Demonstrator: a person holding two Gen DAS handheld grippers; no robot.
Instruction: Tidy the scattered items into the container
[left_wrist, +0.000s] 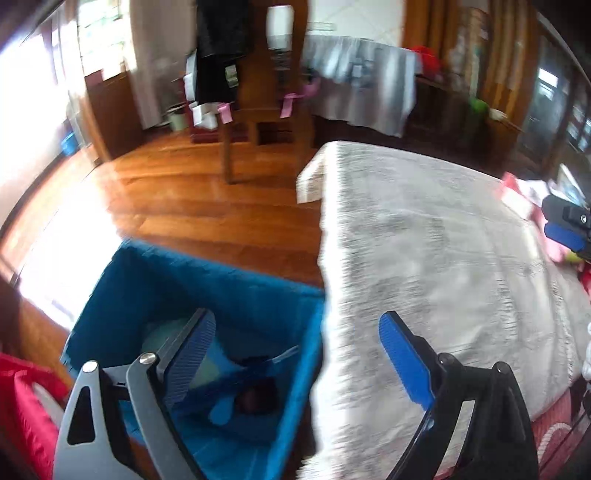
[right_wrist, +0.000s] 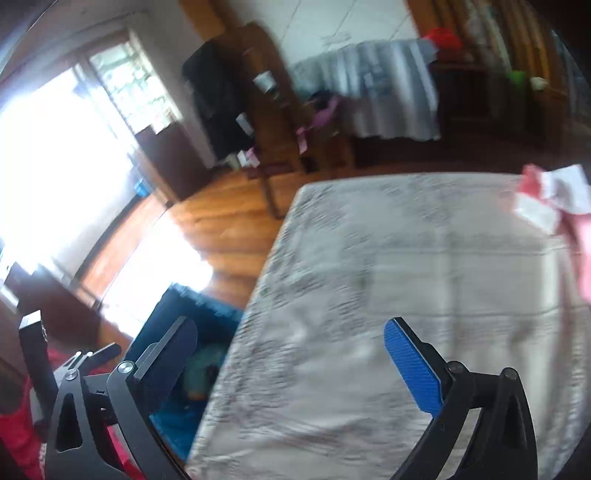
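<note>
Because the bed (right_wrist: 424, 295) fills most of what both my claws look over, its pale cover (left_wrist: 443, 258) is bare and open between them, and the few scattered items (right_wrist: 550, 206), pink and white and too blurred to name, lie bunched at its far right side. Beside the bed's left edge, down on the wooden floor (left_wrist: 184, 199), stands the blue fabric bin (left_wrist: 207, 273), its mouth open upward, with some things already inside, so I judge drops need only clear that edge. My left claw (left_wrist: 297, 350) hangs over edge and bin, jaws wide apart, empty. My right claw (right_wrist: 291, 354), also spread and empty, hangs over the cover.
</note>
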